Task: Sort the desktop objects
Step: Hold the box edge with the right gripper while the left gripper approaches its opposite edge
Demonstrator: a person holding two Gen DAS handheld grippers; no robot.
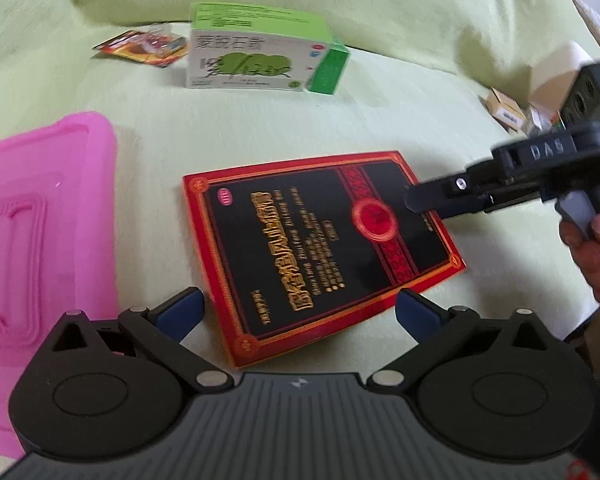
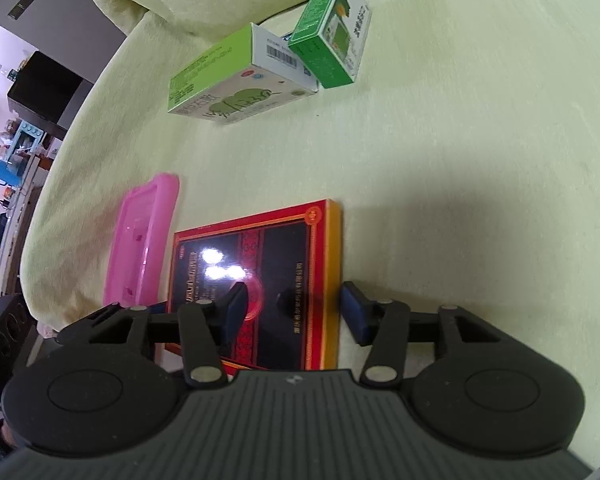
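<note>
nearest the left wrist camera, the left gripper (image 1: 298, 312) stands with its blue-padded fingers (image 1: 182, 312) spread wide, holding nothing, the pads set either side of the near end of a flat rectangular box, black with a red and gold border and gold lettering (image 1: 320, 252); whether they touch the box cannot be told; the flat box lies face up on a pale green fabric cushion (image 1: 420, 112); to its left lies a pink moulded plastic tray (image 1: 48, 240), just beside it but apart; beyond the box stands a white and green cardboard medicine carton (image 1: 260, 54), and behind that a small red and orange blister pack (image 1: 144, 46); from the right, the right gripper (image 1: 414, 198) reaches over the far right part of the flat box, a hand (image 1: 592, 248) on its grey trigger; in the right wrist view the right gripper (image 2: 292, 308) is open, its left finger (image 2: 234, 308) over the glossy black face and its right finger (image 2: 356, 312) just outside the box's orange edge; the white and green carton (image 2: 236, 88) lies further off, with a smaller green and white carton (image 2: 332, 32) touching its far end; the pink tray (image 2: 140, 240) sits left of the flat box.
</note>
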